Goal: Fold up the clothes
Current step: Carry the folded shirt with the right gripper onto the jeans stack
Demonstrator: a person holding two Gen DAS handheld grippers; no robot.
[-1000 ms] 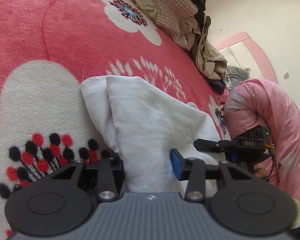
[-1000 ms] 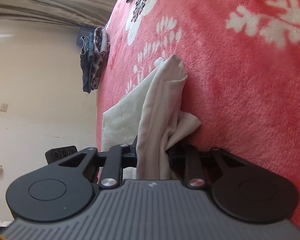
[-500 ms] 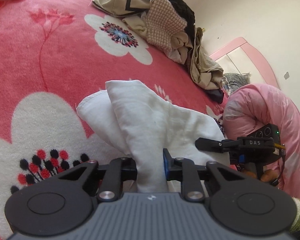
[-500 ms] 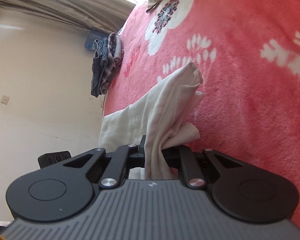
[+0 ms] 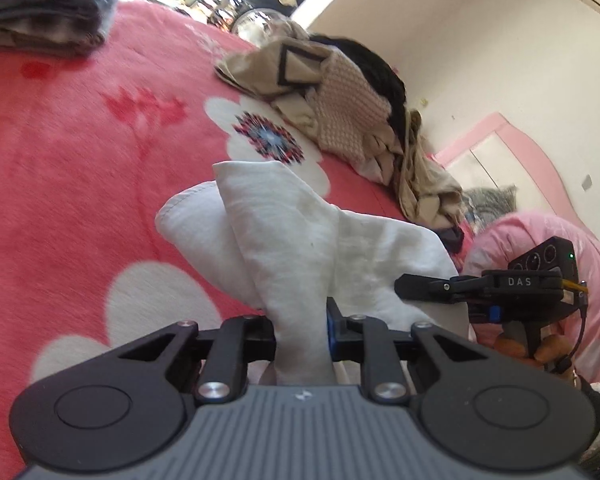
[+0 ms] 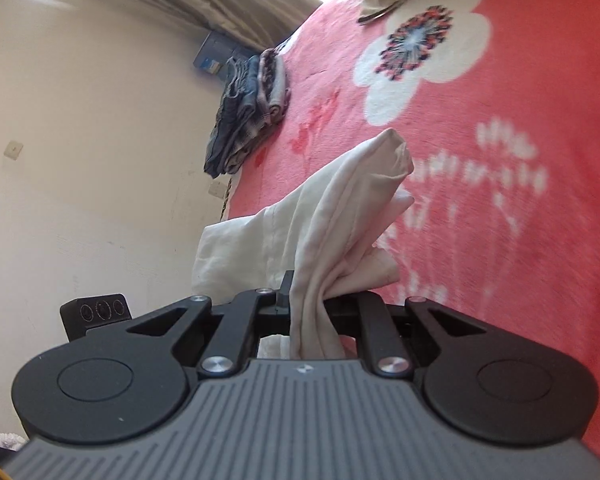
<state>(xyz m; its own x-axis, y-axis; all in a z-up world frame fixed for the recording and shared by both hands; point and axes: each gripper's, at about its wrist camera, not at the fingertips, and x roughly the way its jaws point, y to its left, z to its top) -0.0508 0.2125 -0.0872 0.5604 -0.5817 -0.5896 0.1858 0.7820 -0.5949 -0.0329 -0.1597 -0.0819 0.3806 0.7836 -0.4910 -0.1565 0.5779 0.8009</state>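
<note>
You have each hand-held gripper, left (image 5: 302, 330) and right (image 6: 306, 312), clamped on the white garment (image 5: 300, 232), lifted off the pink floral blanket (image 5: 60, 160); the unfolded pile (image 5: 340, 108) at one o'clock waits

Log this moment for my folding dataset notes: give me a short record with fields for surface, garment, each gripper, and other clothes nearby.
surface: red blanket with white flowers
garment: white cloth, bunched, partly lifted
left gripper: shut on the white cloth
right gripper: shut on the white cloth
unfolded pile: beige and black clothes
folded stack: grey-blue garments near the wall
</note>
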